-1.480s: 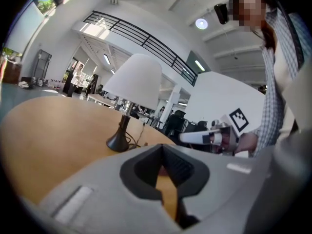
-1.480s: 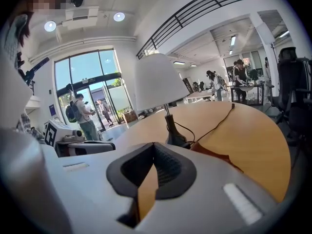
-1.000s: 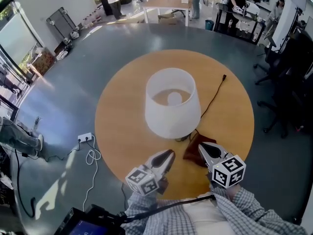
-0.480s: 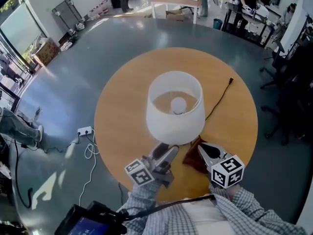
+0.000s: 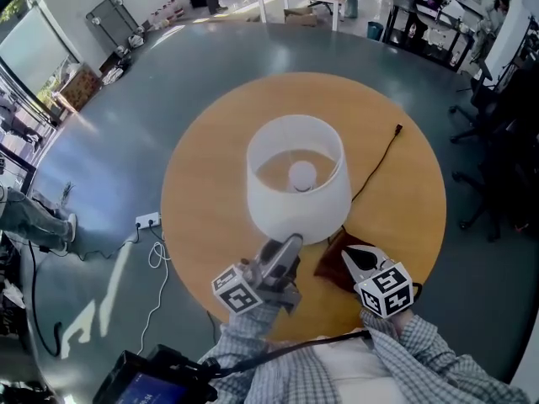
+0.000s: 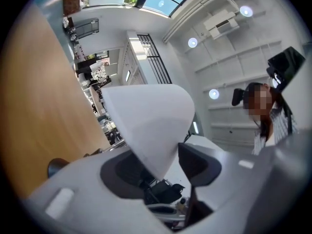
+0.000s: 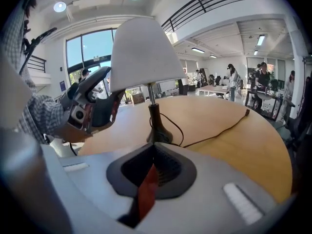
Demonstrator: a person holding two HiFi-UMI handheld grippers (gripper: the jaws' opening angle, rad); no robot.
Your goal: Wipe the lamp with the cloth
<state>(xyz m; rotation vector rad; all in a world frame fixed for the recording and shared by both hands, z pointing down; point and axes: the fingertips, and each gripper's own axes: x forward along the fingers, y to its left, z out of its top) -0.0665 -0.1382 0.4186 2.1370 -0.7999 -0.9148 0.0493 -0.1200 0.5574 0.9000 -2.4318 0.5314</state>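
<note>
Closing around lamp (image 5: 296, 213) shade rim, left gripper (image 5: 289, 244) jaws wide; right gripper (image 5: 350, 257) clamped on cloth (image 5: 332, 261), table's (image 5: 206, 146) near edge.

Head view: overhead, steeply down onto round table (image 5: 202, 192). Left gripper view: very near lamp (image 6: 146, 121), angled upward. Right gripper view: low across table; all three share lamp.

Round wooden table (image 5: 210, 183), lamp (image 5: 295, 183), black cord (image 5: 376, 163)
</note>
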